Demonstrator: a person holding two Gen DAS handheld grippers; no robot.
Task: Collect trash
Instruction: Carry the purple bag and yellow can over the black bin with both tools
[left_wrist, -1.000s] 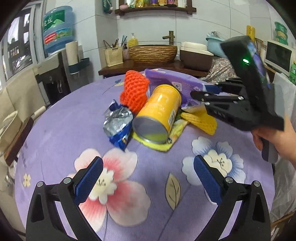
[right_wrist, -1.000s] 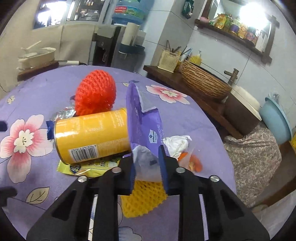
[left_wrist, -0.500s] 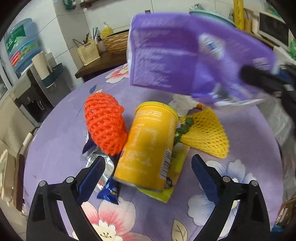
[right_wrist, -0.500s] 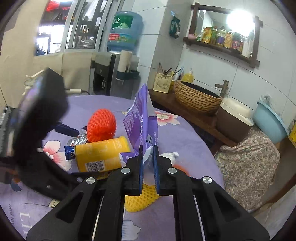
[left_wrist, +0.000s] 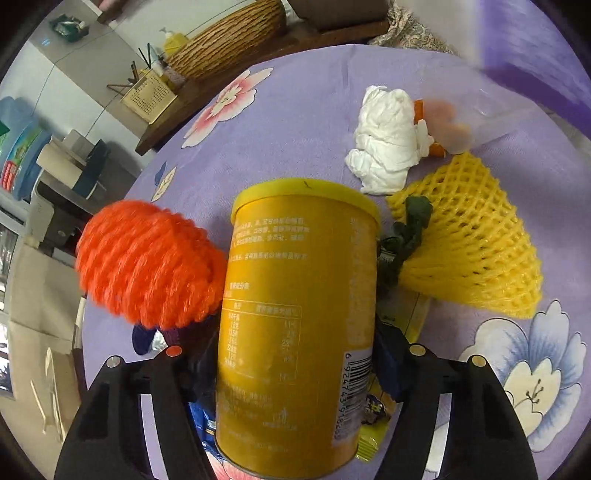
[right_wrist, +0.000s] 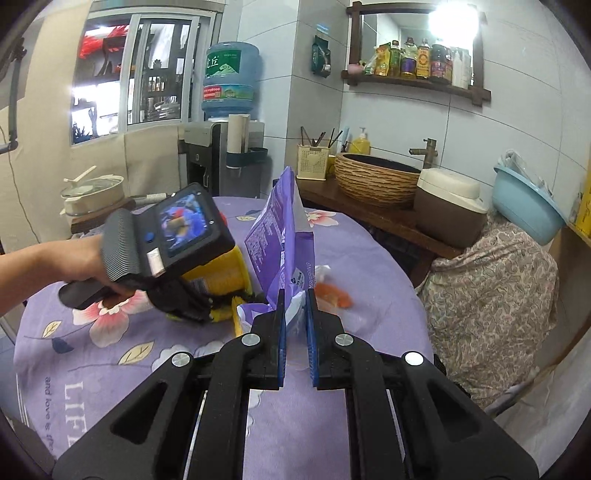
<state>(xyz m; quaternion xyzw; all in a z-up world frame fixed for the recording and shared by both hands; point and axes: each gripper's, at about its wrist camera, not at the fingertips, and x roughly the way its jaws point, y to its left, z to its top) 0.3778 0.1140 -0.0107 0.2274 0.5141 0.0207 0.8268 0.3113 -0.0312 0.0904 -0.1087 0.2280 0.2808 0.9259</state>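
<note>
Left gripper (left_wrist: 295, 354): jaws spread to the width of the yellow canister (left_wrist: 295, 314) and straddling it, pads at or against its sides; firm clamping cannot be confirmed. The canister lies on its side, capped end toward 12 o'clock. Touching it at 9 o'clock, an orange foam net (left_wrist: 147, 262); at 3 o'clock, a yellow foam net (left_wrist: 476, 251); beneath it, a yellow wrapper (left_wrist: 413, 317) and a blue foil wrapper (left_wrist: 201, 424). At 1 o'clock, apart from the canister, a crumpled white tissue (left_wrist: 388, 140) beside orange scraps (left_wrist: 437, 147).

Right gripper (right_wrist: 296, 334): jaws nearly closed, pinching the lower edge of a purple bag (right_wrist: 280, 236), which stands upright above the table.

Surface: a round table under a purple floral cloth (right_wrist: 110, 354). Room, toward 12 o'clock in the right wrist view: a wooden counter carrying a woven basin (right_wrist: 376, 177), a water dispenser (right_wrist: 229, 110), and a wall shelf of bottles (right_wrist: 417, 81).
</note>
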